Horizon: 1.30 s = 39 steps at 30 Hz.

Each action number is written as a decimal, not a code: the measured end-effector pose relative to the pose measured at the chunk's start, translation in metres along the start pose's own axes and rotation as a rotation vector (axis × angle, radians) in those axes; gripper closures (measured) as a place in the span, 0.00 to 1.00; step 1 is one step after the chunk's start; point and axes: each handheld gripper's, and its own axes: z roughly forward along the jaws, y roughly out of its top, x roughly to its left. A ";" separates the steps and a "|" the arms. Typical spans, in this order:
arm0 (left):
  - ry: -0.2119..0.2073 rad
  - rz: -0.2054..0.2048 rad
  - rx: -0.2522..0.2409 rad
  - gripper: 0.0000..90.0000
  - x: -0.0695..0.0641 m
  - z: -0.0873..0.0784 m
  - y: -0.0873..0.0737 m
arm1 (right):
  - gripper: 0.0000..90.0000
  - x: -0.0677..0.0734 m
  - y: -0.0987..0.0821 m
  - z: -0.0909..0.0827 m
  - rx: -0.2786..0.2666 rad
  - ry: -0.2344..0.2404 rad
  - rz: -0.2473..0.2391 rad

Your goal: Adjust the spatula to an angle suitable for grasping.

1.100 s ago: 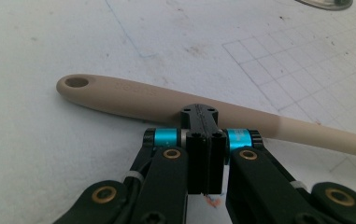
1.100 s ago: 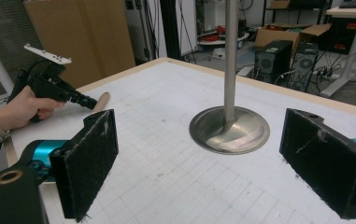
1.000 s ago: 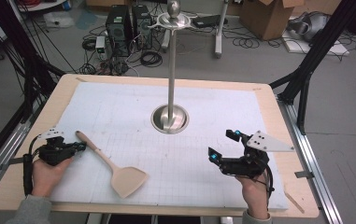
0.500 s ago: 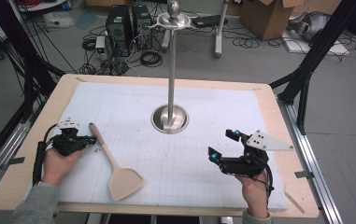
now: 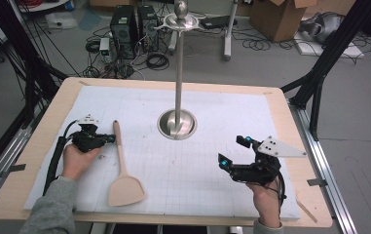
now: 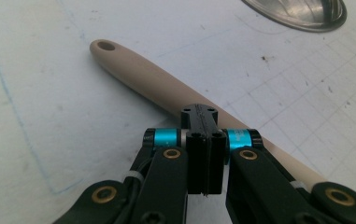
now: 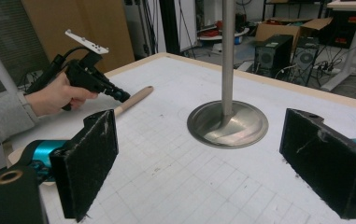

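Wooden spatula (image 5: 122,165) is lying flat on the white gridded mat (image 5: 197,165) at the left side of the bench (image 5: 290,112), handle pointing far, blade toward the near edge.

Left tongs (image 5: 109,140) are sitting low at the left of the handle, tips right at its upper part; the left gripper view is showing the jaws pressed together with nothing between them, the handle (image 6: 166,88) running just past their tips. Whether the tips are touching the wood, cannot tell.

Right tongs (image 5: 231,152) are hovering over the mat at the near right, well apart from the spatula, jaws standing wide, pads (image 7: 89,161) bare.

Metal stand (image 5: 177,73) is rising from its round base between the two hands, toward the far side.
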 end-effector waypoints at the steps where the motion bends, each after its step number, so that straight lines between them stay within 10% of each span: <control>1: -0.003 -0.002 -0.002 1.00 0.000 0.001 0.000 | 0.12 -0.001 0.000 -0.001 -0.003 -0.002 -0.001; 8: -0.004 -0.002 0.005 1.00 -0.004 0.004 0.007 | 0.12 -0.001 -0.001 -0.004 0.000 -0.006 0.003; 20: -0.071 0.050 -0.048 1.00 -0.035 -0.038 0.003 | 0.12 0.005 0.002 -0.003 -0.004 0.000 -0.014; 39: -0.124 0.148 0.033 1.00 -0.090 -0.010 -0.013 | 0.12 0.007 0.002 0.000 0.007 0.008 -0.021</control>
